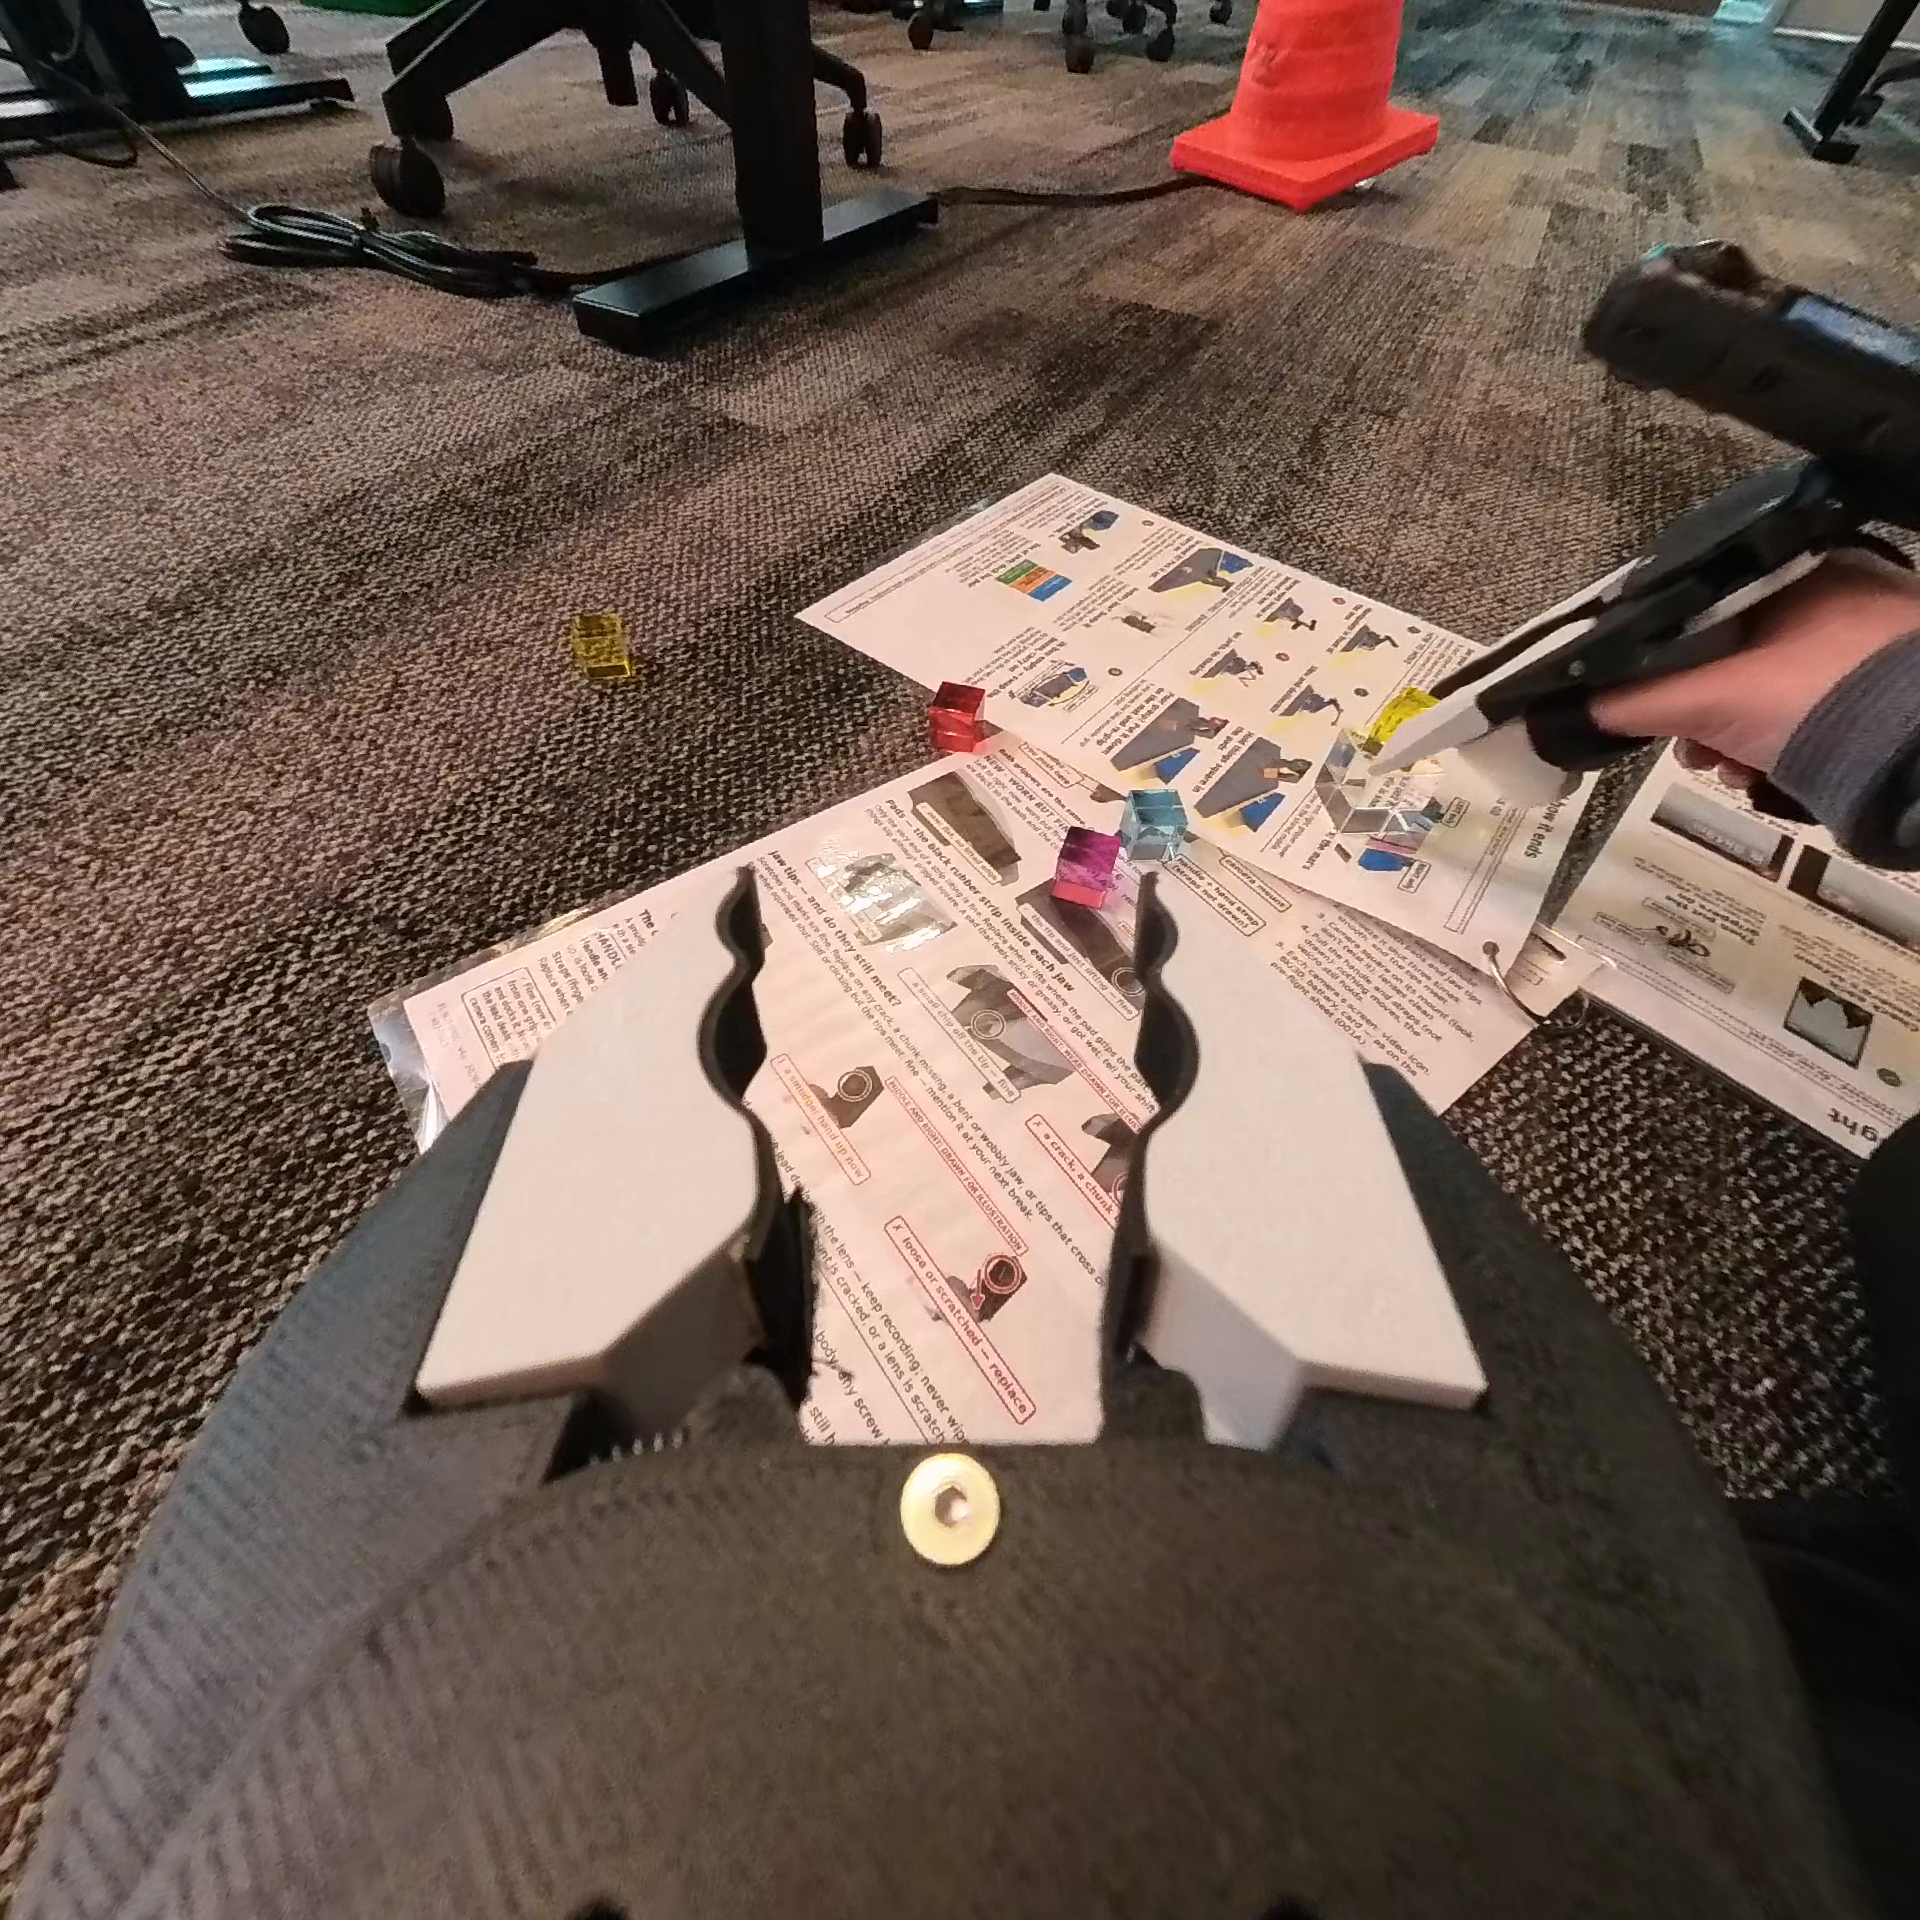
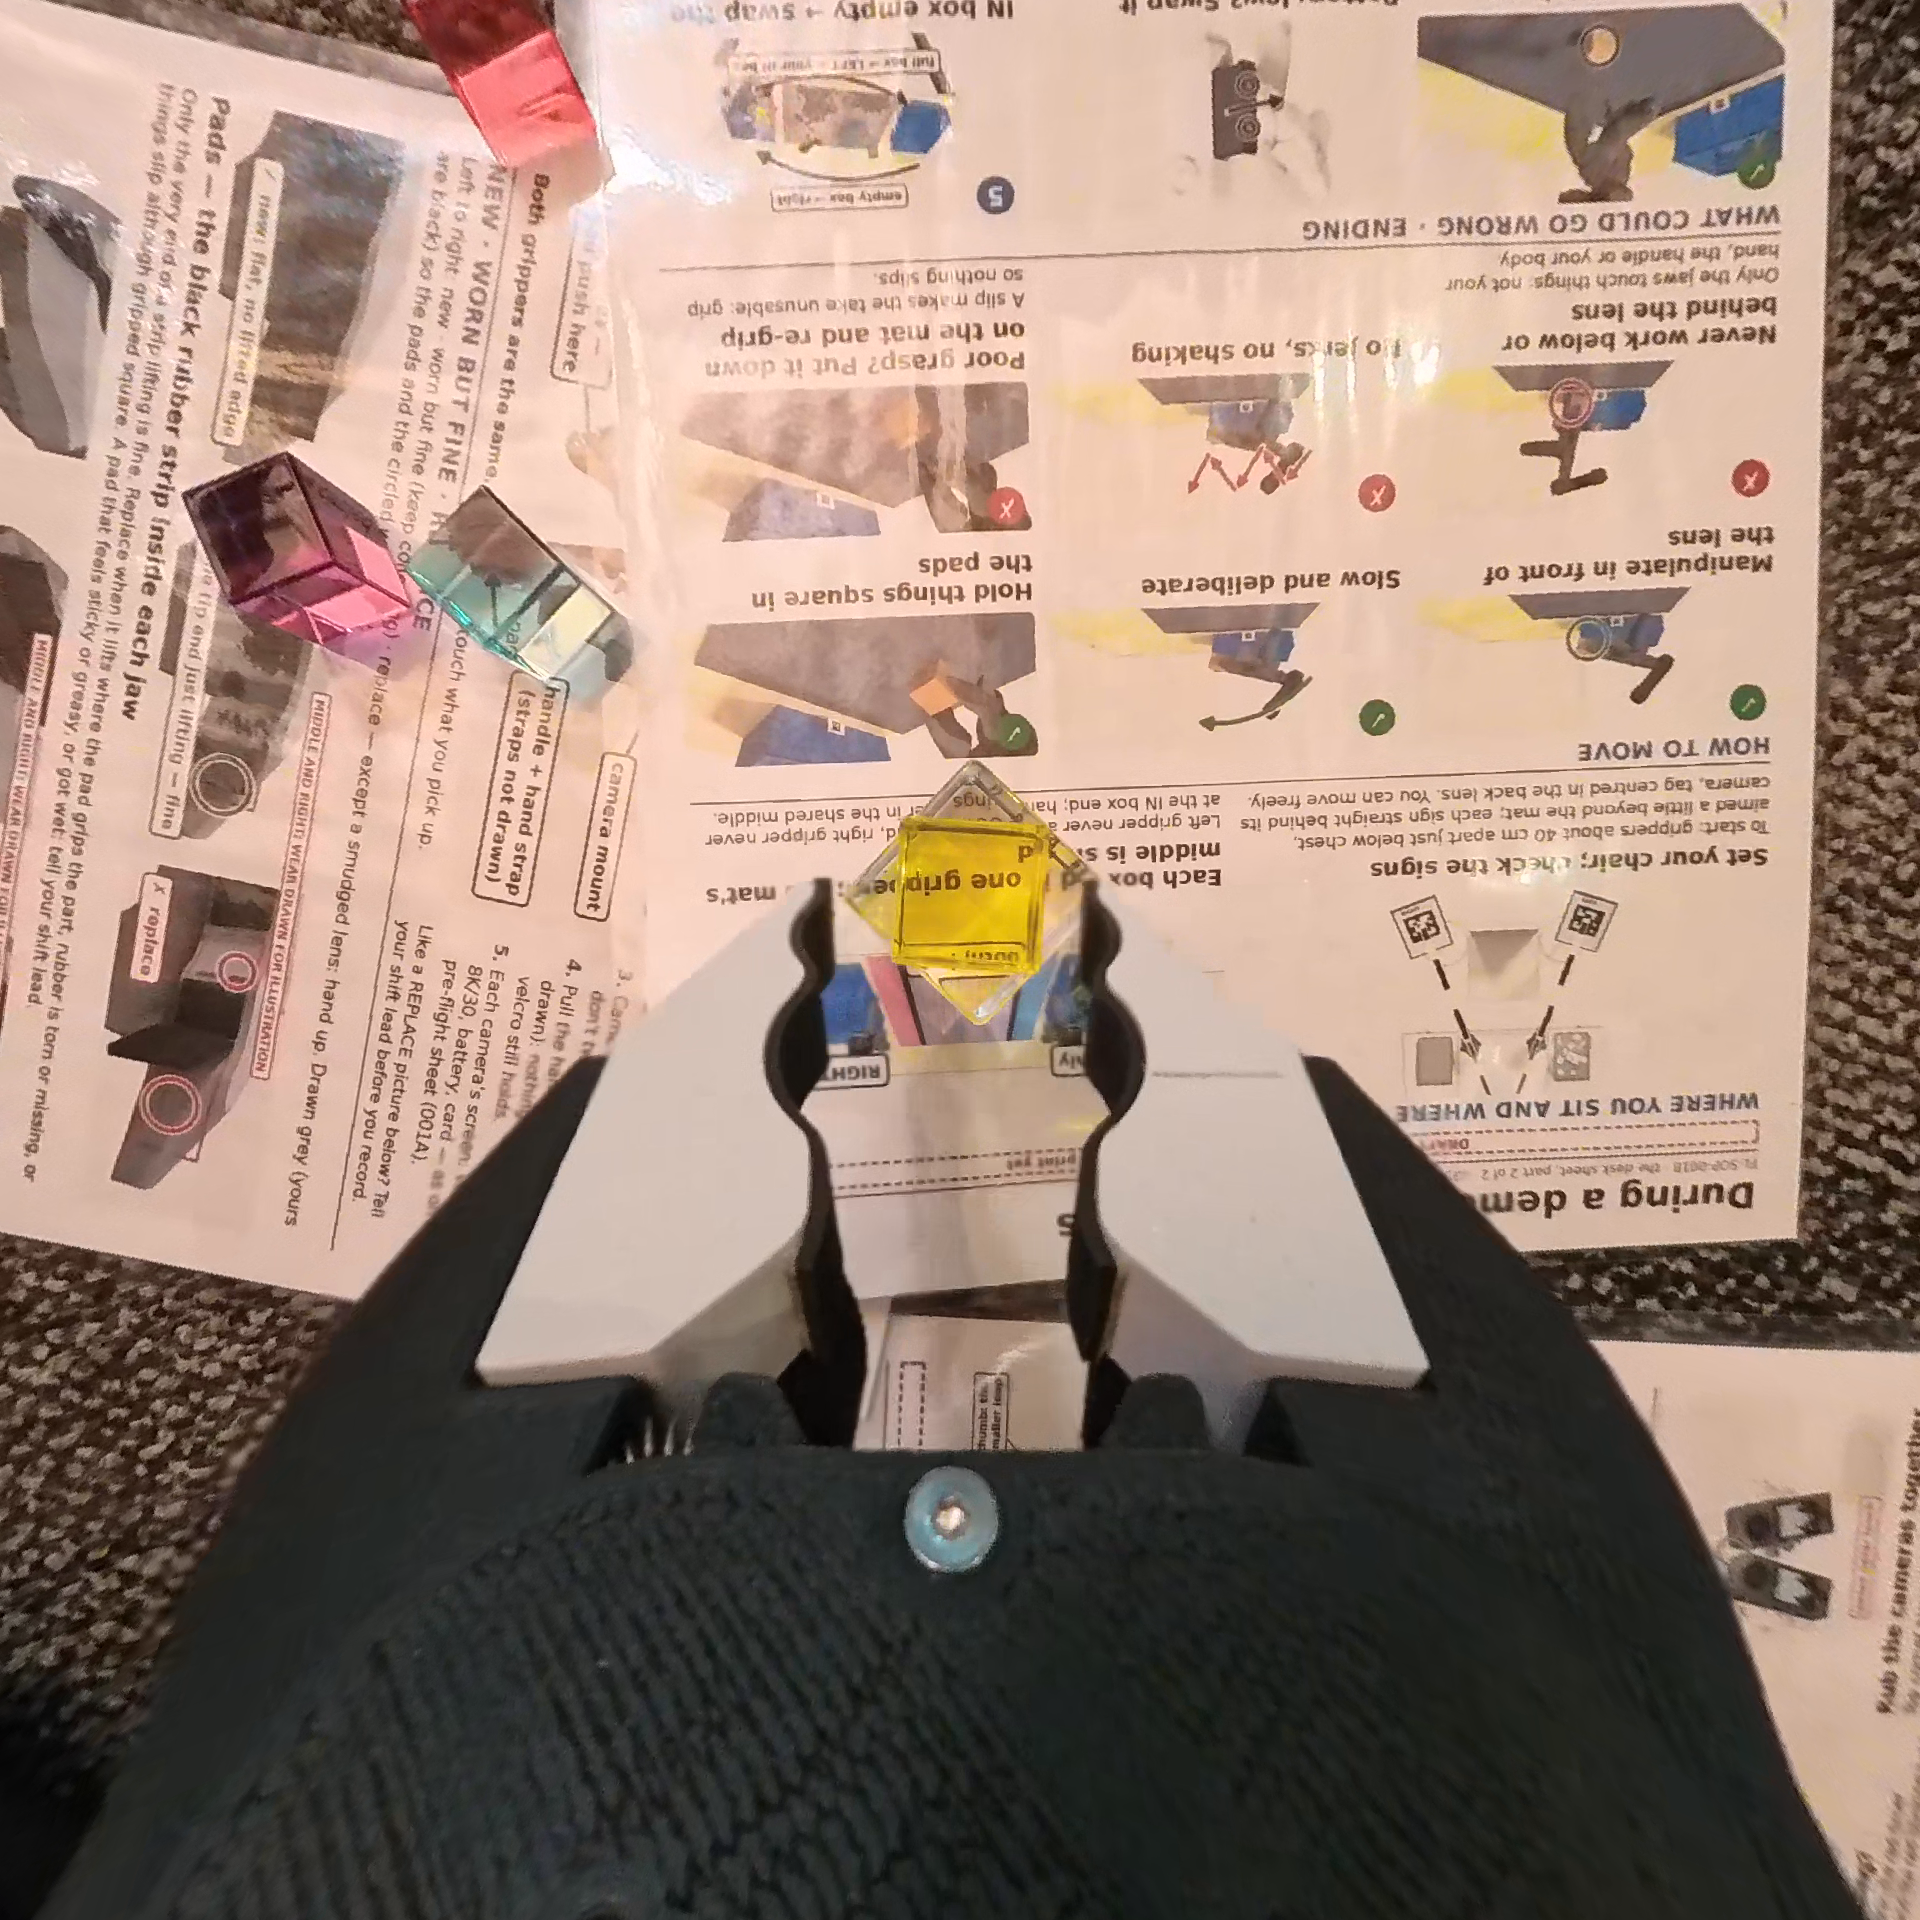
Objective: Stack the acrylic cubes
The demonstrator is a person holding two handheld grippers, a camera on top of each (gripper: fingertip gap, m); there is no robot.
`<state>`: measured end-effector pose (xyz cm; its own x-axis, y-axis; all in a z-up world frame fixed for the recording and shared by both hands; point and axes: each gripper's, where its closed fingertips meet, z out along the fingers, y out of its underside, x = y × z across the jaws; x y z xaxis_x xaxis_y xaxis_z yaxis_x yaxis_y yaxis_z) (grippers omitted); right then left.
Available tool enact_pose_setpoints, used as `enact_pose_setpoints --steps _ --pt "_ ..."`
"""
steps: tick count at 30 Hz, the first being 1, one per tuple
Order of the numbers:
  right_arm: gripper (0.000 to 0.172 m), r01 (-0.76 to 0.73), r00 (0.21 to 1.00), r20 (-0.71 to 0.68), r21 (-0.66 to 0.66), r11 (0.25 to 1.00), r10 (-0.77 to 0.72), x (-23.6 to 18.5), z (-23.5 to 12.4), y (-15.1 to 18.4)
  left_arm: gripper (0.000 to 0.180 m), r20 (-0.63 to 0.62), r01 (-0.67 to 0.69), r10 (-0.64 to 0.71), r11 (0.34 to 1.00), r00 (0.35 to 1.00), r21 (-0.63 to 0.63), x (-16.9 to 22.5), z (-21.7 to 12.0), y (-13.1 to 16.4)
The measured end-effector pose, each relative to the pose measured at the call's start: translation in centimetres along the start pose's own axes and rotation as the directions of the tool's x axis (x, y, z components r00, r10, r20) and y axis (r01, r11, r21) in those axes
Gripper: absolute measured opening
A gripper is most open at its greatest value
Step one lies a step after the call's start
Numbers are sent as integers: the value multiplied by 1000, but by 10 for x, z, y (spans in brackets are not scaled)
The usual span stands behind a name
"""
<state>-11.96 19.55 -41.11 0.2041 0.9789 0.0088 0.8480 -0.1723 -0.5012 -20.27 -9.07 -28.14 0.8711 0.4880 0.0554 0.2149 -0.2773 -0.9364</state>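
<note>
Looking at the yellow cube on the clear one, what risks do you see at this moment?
1. The yellow cube sits turned on the clear cube, so a bump from the right gripper's open fingers might topple it.
2. The glossy sheet beneath may let the stack slide.

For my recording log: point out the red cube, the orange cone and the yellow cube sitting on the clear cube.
red cube point(image 1: 957, 715): left wrist view, front face.
orange cone point(image 1: 1314, 78): left wrist view, sloping side.
yellow cube point(image 2: 966, 896): right wrist view, top face.
</note>
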Motion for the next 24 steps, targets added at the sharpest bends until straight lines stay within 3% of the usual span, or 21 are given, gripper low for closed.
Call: enact_pose_setpoints --steps 7,12,18,24 --pt "57 33 999 -6 106 994 -33 -5 -16 -21 72 0 2 -2 1000 1000 4 0 0 -1" --pt "55 141 987 60 161 977 -152 -45 -17 -40 72 1 2 -2 1000 1000 4 0 0 -1" --pt "54 338 929 121 95 936 -348 -96 13 -38 72 -2 -2 2 1000 1000 1 1 0 0" --pt "53 448 884 122 48 893 -451 -108 43 -38 72 -3 -6 6 1000 1000 -2 1 1 1"
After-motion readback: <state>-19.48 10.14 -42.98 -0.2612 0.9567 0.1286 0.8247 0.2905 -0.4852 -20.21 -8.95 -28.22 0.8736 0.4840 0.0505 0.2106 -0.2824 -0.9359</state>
